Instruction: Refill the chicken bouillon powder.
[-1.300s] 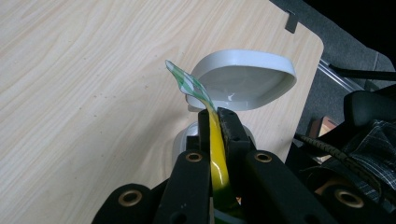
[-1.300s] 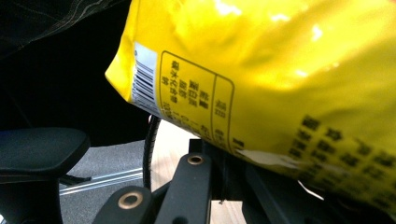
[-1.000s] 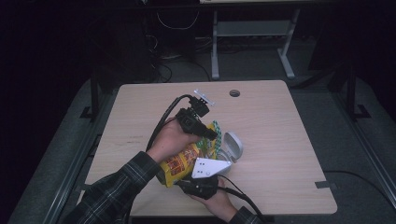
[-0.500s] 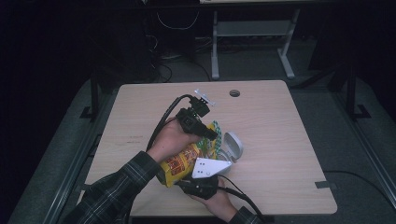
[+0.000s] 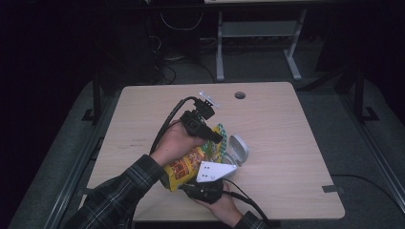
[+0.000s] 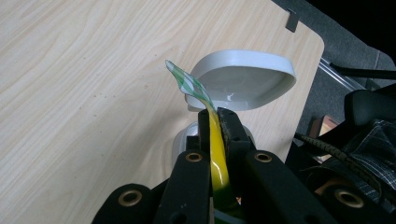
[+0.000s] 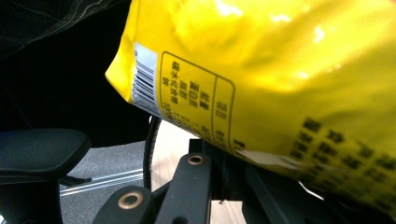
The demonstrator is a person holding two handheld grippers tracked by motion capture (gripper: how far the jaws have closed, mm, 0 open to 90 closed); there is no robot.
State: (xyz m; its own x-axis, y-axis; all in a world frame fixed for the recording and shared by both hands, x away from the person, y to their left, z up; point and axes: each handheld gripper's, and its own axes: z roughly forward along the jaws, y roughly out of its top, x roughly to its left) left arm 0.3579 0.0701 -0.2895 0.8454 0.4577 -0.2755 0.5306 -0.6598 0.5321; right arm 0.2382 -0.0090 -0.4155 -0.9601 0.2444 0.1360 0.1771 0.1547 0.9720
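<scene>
Holding the yellow snack bag above the worktop's near edge, left tool pinching its top seal, right tool clamping its bottom; pulling steadily beside the open white container.

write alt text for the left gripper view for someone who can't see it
The left gripper has its two black jaws shut on the yellow snack bag's thin top edge, whose green-and-white checked corner sticks up beyond the jaw tips. Just behind stands a small white container with its hinged lid open, on a light wooden table.
</scene>
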